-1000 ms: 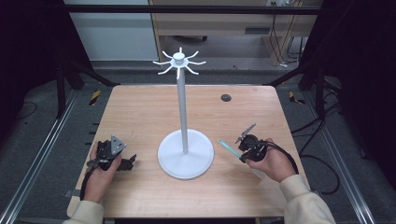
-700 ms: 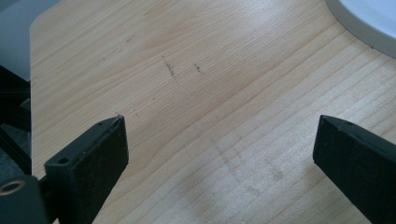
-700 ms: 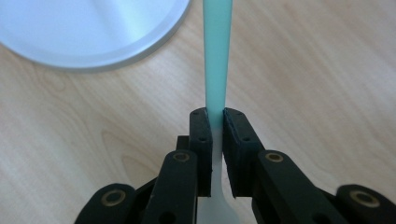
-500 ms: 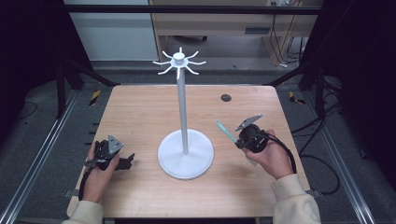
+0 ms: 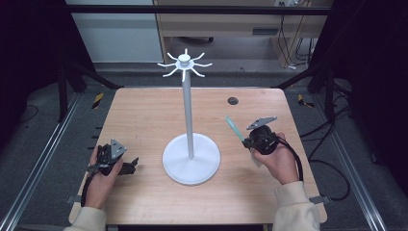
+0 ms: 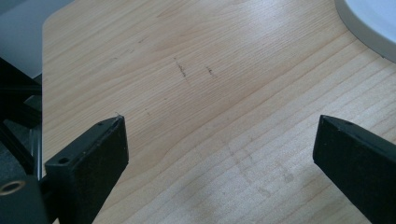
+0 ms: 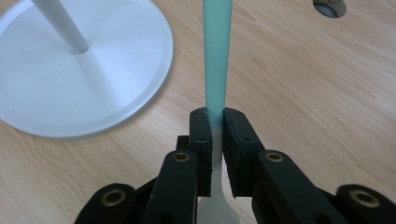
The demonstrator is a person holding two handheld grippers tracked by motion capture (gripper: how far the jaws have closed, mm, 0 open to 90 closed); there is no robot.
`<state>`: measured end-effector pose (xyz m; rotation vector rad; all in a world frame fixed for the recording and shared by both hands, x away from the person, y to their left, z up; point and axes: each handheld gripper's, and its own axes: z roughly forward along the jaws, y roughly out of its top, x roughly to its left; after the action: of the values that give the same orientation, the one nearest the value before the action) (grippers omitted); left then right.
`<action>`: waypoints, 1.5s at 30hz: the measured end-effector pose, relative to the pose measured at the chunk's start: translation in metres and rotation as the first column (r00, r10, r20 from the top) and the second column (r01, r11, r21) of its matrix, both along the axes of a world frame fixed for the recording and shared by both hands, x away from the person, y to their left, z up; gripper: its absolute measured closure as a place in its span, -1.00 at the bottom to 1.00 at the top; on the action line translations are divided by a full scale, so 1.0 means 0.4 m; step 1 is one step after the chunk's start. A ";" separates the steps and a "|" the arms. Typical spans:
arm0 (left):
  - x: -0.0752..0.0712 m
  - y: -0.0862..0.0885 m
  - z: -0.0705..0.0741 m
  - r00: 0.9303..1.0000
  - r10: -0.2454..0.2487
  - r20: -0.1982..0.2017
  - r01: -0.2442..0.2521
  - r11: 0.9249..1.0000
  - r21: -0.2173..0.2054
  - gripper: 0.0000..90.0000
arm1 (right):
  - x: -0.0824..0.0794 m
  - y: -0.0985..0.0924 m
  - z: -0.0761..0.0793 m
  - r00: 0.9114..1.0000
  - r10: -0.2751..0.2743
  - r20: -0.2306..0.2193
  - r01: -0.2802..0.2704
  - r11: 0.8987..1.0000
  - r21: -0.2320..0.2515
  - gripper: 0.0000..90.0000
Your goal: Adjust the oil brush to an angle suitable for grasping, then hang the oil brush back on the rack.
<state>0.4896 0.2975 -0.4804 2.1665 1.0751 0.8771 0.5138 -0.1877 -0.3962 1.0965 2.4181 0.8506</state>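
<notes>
Holding my right gripper (image 5: 246,140) lifted off the wooden table (image 5: 144,115), I have its jaws clenched on a thin teal strip (image 5: 235,128) that angles up and away toward the far left. In the right gripper view the strip (image 7: 217,56) runs straight out between the closed jaws, just beside the white stand's round base (image 7: 84,88). My right hand (image 5: 274,161) wraps the gripper body, wrist bent inward. My left gripper (image 5: 126,166) rests low near the table's near-left corner, jaws spread wide with only bare wood between them, left hand (image 5: 101,180) behind it. The stand (image 5: 188,110) rises upright between the two grippers.
</notes>
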 end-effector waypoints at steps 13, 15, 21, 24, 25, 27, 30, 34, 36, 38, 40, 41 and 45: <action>0.001 -0.004 -0.001 1.000 -0.002 0.004 0.002 1.000 0.000 -0.94 | -0.031 0.000 0.027 0.996 -0.024 0.089 0.011 0.991 0.137 0.83; 0.001 -0.005 -0.001 1.000 -0.005 0.005 0.005 1.000 -0.001 -0.94 | -0.038 0.003 0.038 0.993 -0.031 0.116 0.011 0.987 0.163 0.83; 0.000 -0.006 0.000 1.000 -0.008 0.005 0.008 1.000 0.001 -0.94 | -0.058 0.022 0.076 0.981 -0.034 0.189 -0.007 0.977 0.212 0.83; 0.001 -0.004 0.000 1.000 -0.005 0.007 0.005 1.000 -0.002 -0.94 | -0.069 0.028 0.098 0.975 -0.031 0.220 -0.021 0.973 0.228 0.83; 0.001 -0.003 0.001 1.000 -0.005 0.007 0.005 1.000 -0.001 -0.94 | -0.073 0.030 0.106 0.973 -0.034 0.229 -0.021 0.972 0.235 0.83; 0.001 -0.004 0.001 1.000 -0.005 0.006 0.005 1.000 -0.001 -0.94 | -0.080 0.032 0.120 0.968 -0.038 0.247 -0.027 0.967 0.252 0.83; 0.000 -0.005 0.001 1.000 -0.008 0.006 0.008 1.000 0.001 -0.94 | -0.091 0.036 0.140 0.963 -0.040 0.267 -0.036 0.961 0.275 0.83; 0.001 -0.005 0.000 1.000 -0.009 0.003 0.009 1.000 0.001 -0.94 | -0.103 0.041 0.161 0.956 -0.028 0.293 -0.062 0.954 0.295 0.83; 0.001 -0.005 0.000 1.000 -0.009 0.003 0.009 1.000 0.001 -0.94 | -0.109 0.042 0.170 0.952 -0.032 0.303 -0.063 0.952 0.299 0.83; 0.000 -0.005 0.001 1.000 -0.009 0.004 0.009 1.000 0.001 -0.94 | -0.114 0.042 0.178 0.950 -0.031 0.312 -0.069 0.950 0.304 0.83; 0.001 -0.005 0.000 1.000 -0.009 0.003 0.009 1.000 0.002 -0.94 | -0.119 0.042 0.187 0.947 -0.029 0.320 -0.076 0.948 0.310 0.83; 0.001 -0.005 0.000 1.000 -0.008 0.003 0.008 1.000 0.002 -0.94 | -0.122 0.042 0.191 0.945 -0.031 0.326 -0.078 0.946 0.316 0.83; 0.001 -0.005 0.000 1.000 -0.010 0.002 0.010 1.000 0.002 -0.94 | -0.133 0.043 0.209 0.941 -0.028 0.338 -0.091 0.940 0.330 0.83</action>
<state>0.4899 0.2953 -0.4804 2.1704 1.0625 0.8763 0.4607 -0.1703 -0.3126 0.9295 2.0533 1.3871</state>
